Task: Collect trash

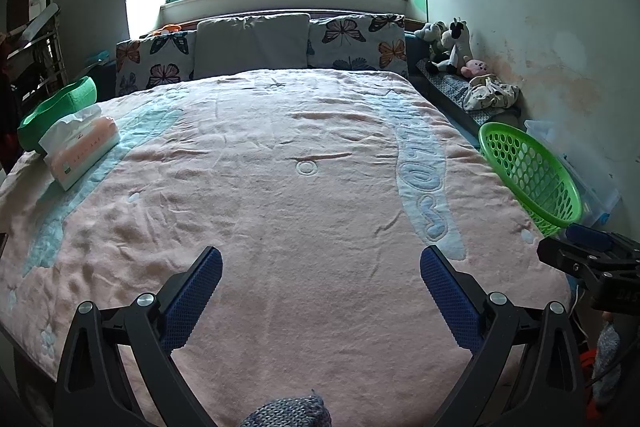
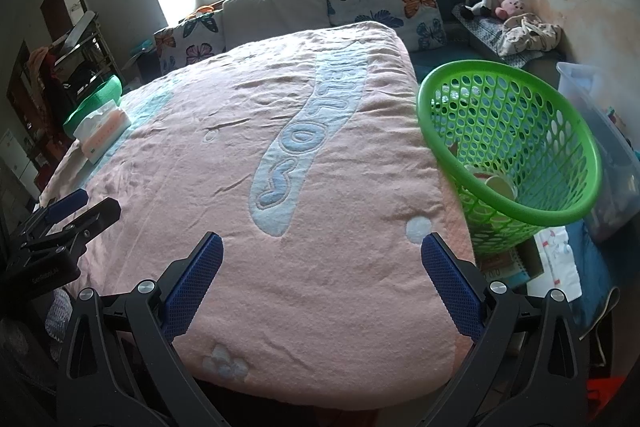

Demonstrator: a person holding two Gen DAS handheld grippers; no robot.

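A green perforated basket (image 2: 516, 107) leans at the right edge of the bed, also seen in the left wrist view as the basket (image 1: 528, 171). Inside it lie paper cups (image 2: 496, 185) and other scraps. My left gripper (image 1: 320, 259) is open over the pink blanket (image 1: 280, 167) with nothing between its fingers. My right gripper (image 2: 322, 247) is open too, empty, above the blanket's near right corner, left of the basket. In the right wrist view the left gripper (image 2: 76, 207) shows at the left; in the left wrist view the right gripper (image 1: 592, 255) shows at the right.
A tissue pack (image 1: 80, 147) and a green cushion (image 1: 56, 111) lie at the bed's left edge. Butterfly pillows (image 1: 356, 43) line the headboard. Plush toys (image 1: 452, 47) and a clear plastic bin (image 2: 604, 143) stand along the right wall. Books and papers (image 2: 532, 263) lie on the floor.
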